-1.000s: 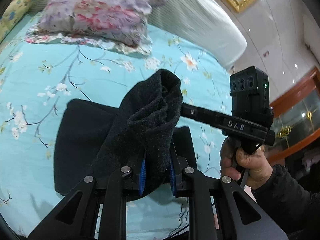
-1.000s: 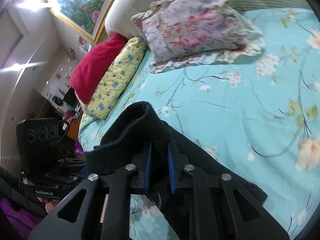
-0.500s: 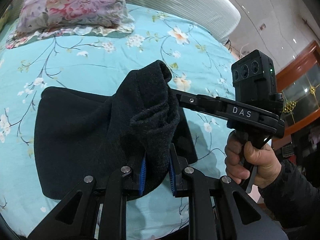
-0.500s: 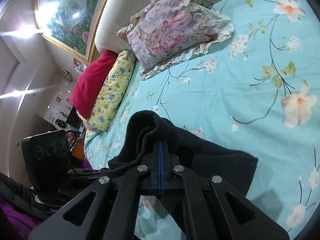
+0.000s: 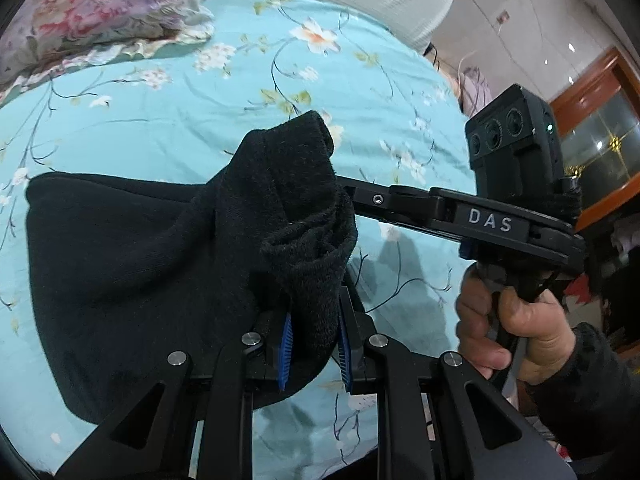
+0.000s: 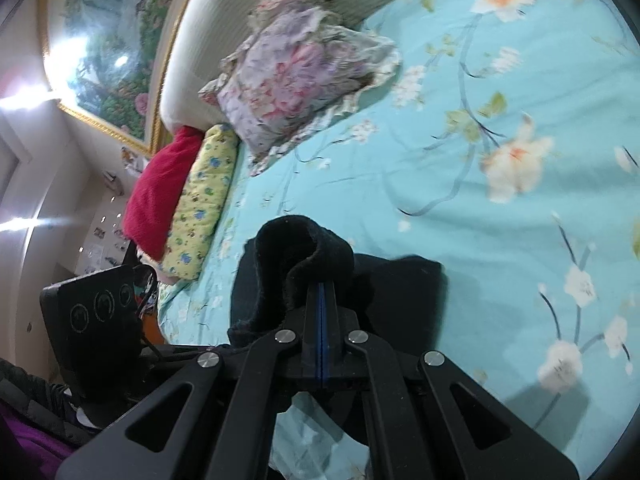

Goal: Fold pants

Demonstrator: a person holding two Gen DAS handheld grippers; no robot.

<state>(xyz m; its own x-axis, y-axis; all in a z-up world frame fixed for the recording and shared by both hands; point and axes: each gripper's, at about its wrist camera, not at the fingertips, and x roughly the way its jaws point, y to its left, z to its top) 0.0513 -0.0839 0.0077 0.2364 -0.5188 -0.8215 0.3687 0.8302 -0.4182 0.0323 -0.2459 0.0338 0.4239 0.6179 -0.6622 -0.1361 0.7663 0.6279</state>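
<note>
The black pants lie partly folded on the turquoise flowered bed sheet. My left gripper is shut on a bunched edge of the pants and holds it lifted above the bed. My right gripper is shut on the same raised edge of the pants. It also shows in the left wrist view, reaching in from the right with its tips hidden behind the cloth. The rest of the pants rests flat on the sheet below.
A floral pillow lies at the head of the bed by the padded headboard. A yellow pillow and a red pillow lie at the bed's far side. The bed's near edge is just under both grippers.
Both grippers have carried the raised pants edge back toward the near edge of the bed, stretching the folded part out flat. The right gripper's jaws have closed tighter on the cloth.
</note>
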